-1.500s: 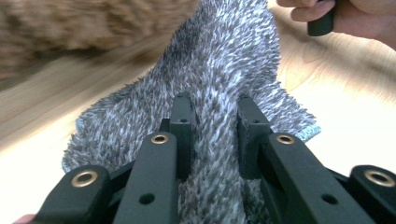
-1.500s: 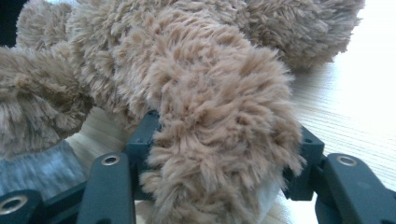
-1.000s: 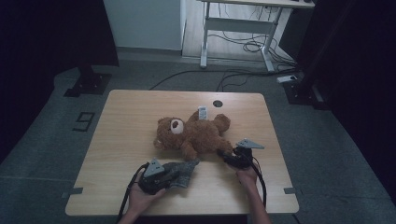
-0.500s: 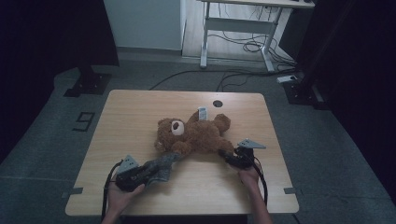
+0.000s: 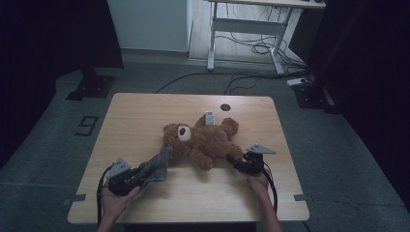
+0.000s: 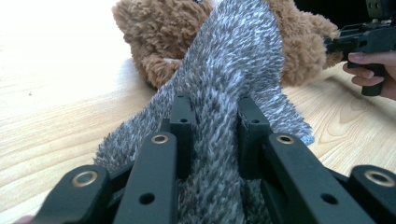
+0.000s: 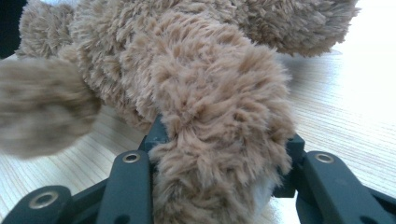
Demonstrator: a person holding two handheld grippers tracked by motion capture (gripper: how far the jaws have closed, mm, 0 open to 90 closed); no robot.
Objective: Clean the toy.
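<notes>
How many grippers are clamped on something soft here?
2: the left gripper, at the table's near left, pinches the grey fuzzy cloth; the right gripper grips a limb of the teddy bear.

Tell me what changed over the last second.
The left gripper, shut on the grey fuzzy cloth, pulled it leftward along the table's near edge, stretching it away from the teddy bear. The right gripper stayed clamped on the bear's leg; the bear hardly shifted on the wooden table.

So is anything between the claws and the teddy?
No. The right claw already pinches the teddy bear's leg, and the left claw pinches the grey fuzzy cloth lying against the bear.
</notes>
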